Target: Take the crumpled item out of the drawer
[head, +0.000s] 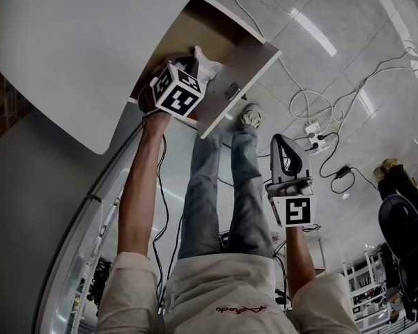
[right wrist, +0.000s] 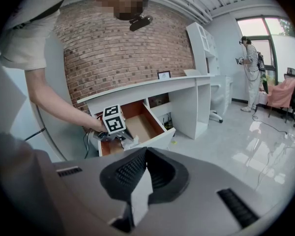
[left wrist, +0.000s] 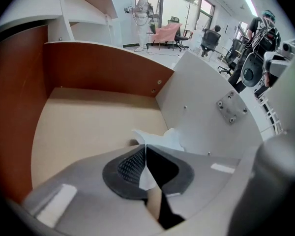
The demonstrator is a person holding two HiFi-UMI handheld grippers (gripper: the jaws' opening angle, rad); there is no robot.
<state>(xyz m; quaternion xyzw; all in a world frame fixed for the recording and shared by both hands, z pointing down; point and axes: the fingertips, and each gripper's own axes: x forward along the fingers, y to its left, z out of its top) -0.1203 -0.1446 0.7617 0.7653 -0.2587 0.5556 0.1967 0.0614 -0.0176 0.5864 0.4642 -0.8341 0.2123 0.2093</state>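
Observation:
The crumpled item is a wad of white paper (left wrist: 160,137) lying in the open drawer (left wrist: 88,127) against its white front panel. My left gripper (left wrist: 146,149) reaches into the drawer and is shut on the near edge of the paper. In the head view the same gripper (head: 195,61) sits over the drawer (head: 244,82), and the paper (head: 207,64) shows at its tip. My right gripper (head: 283,141) is held away from the drawer, above the floor. Its jaws (right wrist: 145,154) meet with nothing between them, and they point at the drawer (right wrist: 142,124) from a distance.
A white desk top (head: 90,40) overhangs the drawer. The person's legs and shoe (head: 249,115) stand right of the drawer front. Cables and a power strip (head: 313,134) lie on the tiled floor. Office chairs (left wrist: 209,38) and a standing person (right wrist: 250,73) are far off.

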